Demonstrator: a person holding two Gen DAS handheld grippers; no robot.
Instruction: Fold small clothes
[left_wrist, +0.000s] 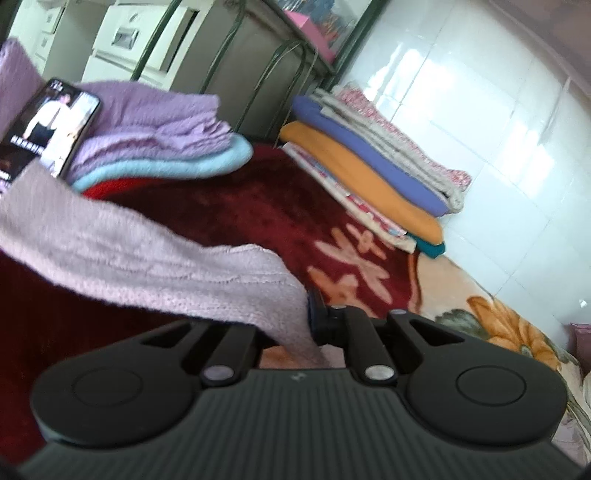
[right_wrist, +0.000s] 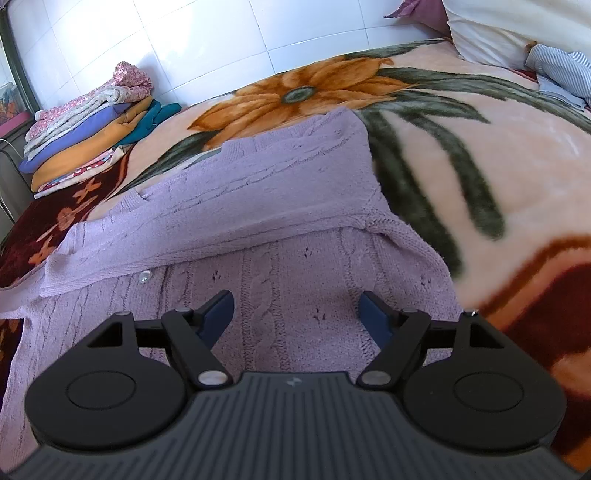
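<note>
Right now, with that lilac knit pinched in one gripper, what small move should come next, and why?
Probably carry the pinched edge across the garment. The left hand-held gripper is shut on the lilac cardigan, lifting a flap, while the right hand-held gripper hangs open over the flat part, gripping nothing.

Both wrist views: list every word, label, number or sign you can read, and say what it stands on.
Phone screen: white lines of characters under the picture, too blurred to read.
Small pale emblem on the left claw's ribbed housing: no letters legible.
The same emblem on the right claw's housing: unreadable.
Nothing else bears text.
</note>
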